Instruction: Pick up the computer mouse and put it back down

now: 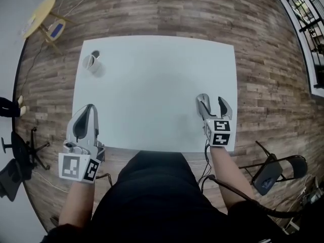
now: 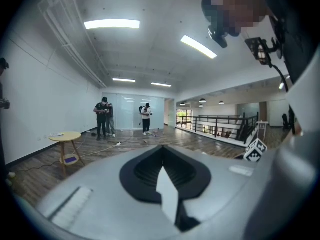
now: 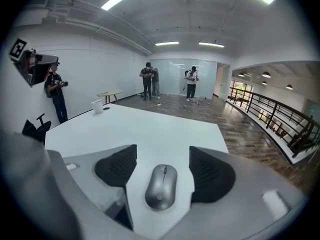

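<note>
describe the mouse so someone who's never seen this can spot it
Start at the white table and go to its near right edge, where the right claw stands open. On the tabletop between its jaws, touching neither, lies the computer mouse: a smooth silver-grey oval with a thin scroll wheel. The only other thing on the table is a white cup at the far left corner.

White walls [image 3: 100,69], wood floor [image 1: 202,14], ceiling strip lights [image 2: 112,24].

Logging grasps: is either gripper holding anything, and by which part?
Nothing. The mouse lies untouched between the right gripper's open jaws; the left gripper is shut, empty.
</note>
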Available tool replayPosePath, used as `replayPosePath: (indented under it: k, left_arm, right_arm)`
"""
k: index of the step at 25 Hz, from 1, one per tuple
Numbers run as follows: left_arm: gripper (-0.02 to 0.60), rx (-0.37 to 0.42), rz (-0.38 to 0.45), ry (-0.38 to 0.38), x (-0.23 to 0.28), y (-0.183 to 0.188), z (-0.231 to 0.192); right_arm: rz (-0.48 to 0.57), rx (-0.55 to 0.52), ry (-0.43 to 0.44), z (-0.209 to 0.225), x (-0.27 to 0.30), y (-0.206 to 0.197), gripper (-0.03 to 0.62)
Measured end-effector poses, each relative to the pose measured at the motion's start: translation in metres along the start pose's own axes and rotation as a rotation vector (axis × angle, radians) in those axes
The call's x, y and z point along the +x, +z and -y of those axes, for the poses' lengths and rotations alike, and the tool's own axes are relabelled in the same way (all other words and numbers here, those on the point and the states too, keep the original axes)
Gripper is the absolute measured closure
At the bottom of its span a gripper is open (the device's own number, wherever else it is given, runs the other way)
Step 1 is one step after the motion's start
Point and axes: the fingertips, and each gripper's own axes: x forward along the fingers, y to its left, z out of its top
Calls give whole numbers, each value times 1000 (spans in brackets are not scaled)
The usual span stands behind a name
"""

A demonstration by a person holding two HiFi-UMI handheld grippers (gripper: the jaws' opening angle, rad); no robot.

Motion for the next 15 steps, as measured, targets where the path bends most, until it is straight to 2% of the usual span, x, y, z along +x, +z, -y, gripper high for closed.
replayPosePath:
  k: [5,9,15]
  left_arm:
    - [574,-8,43,-17,5,12,-4]
    - [574,-16,74,-30,12,17,-6]
    - [574,-35,122,-21,17,22,-10]
  right_arm:
    - [59,-18,-1,-13,-22,25,318]
    - [114,-19,-6,-15,-37,49,391]
    - [238,-26,3,-22,-67,99,467]
